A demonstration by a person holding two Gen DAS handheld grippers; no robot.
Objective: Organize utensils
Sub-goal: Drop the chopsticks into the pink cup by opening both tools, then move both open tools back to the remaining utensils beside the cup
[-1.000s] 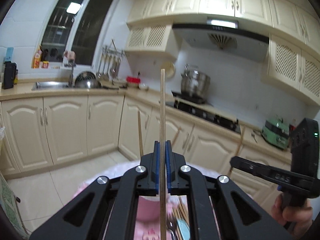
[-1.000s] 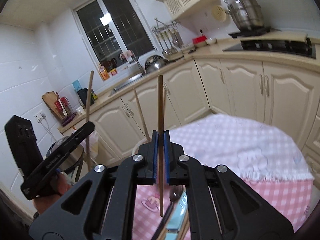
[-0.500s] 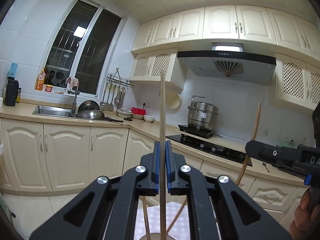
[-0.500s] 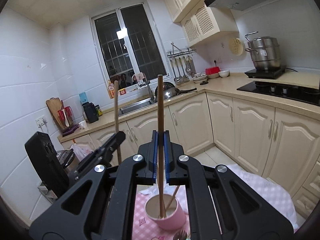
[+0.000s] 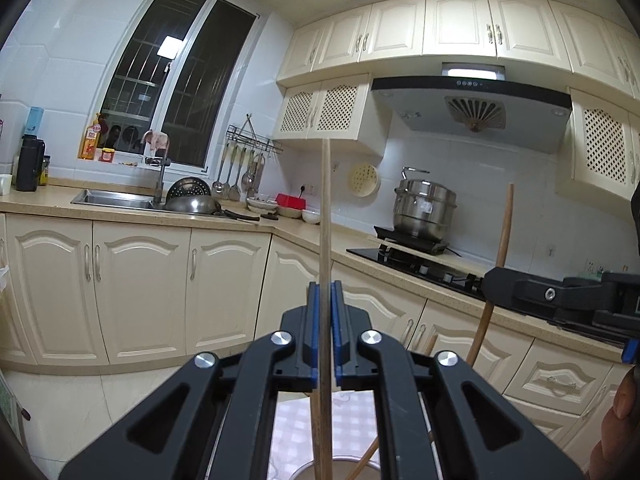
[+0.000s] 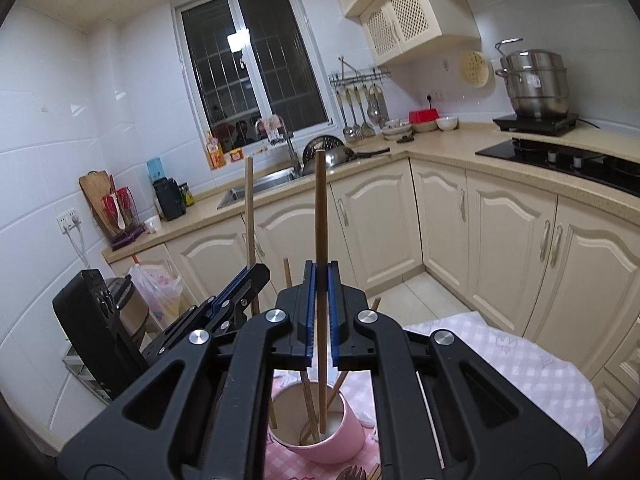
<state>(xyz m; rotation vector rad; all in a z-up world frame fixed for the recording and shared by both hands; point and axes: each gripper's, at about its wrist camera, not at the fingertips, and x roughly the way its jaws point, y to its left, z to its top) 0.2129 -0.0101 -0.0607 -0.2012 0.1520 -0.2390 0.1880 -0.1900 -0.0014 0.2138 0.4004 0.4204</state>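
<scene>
Chopsticks are pinched upright, one in the left gripper [image 5: 325, 322], one in the right gripper [image 6: 319, 312], whose chopstick [image 6: 320, 240] dips into the pink cup [image 6: 320, 436]. Release only when each tip sits well inside the rim.

Two claws [image 6: 319, 312] [image 6: 240, 288], each with one chopstick [image 6: 320, 216] [image 6: 249, 216]. One pink cup [image 6: 340, 440] with two more chopsticks [image 6: 287, 276] inside. One big pot [image 6: 534, 84].

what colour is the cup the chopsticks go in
Pink outside, pale cream inside; the cup shows best in the right wrist view.
</scene>
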